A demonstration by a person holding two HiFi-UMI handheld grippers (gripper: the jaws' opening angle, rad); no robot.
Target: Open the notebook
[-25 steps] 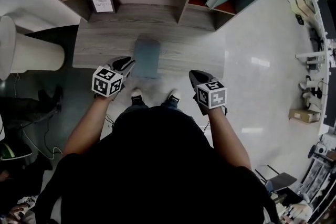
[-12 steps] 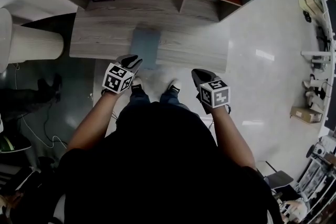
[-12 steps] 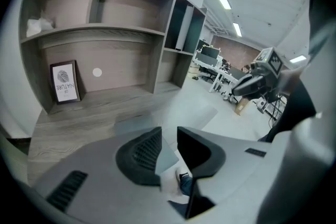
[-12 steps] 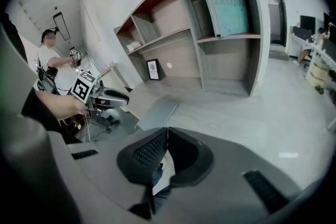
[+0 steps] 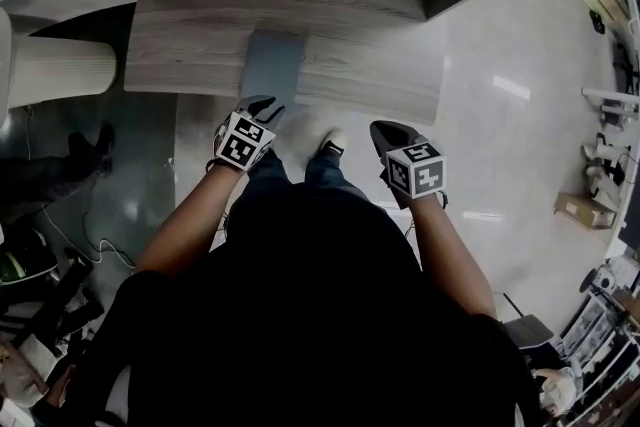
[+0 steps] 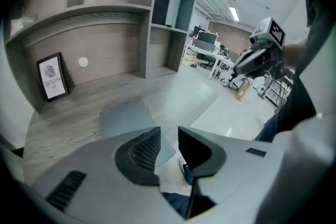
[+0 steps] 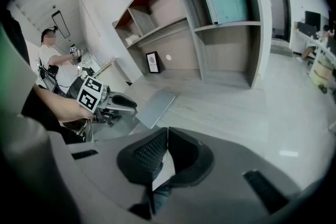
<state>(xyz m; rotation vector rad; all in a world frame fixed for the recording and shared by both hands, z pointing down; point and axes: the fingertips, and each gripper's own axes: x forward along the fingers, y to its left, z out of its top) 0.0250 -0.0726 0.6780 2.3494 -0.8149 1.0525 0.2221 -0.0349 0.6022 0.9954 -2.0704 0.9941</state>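
We are closing in: our left hand-held gripper (image 5: 265,103), jaws narrow, just opening and empty, hangs over the surface's (image 5: 180,55) near edge, and the right hand-held gripper (image 5: 385,130) is closed on nothing. Just beyond, the notebook (image 5: 272,65) lies shut at that edge; next, we judge, the left jaws must catch its free side and lift.

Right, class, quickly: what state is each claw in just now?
Grey left claw: open, just been opening, nothing between its jaws.
Grey right claw: shut, empty.

top (image 5: 320,315): black | trousers (image 5: 322,173): probably dark jeans | shoes (image 5: 334,141): white | left gripper (image 5: 262,104), right gripper (image 5: 385,128): grey, black-and-white marker cubes (image 5: 243,139)
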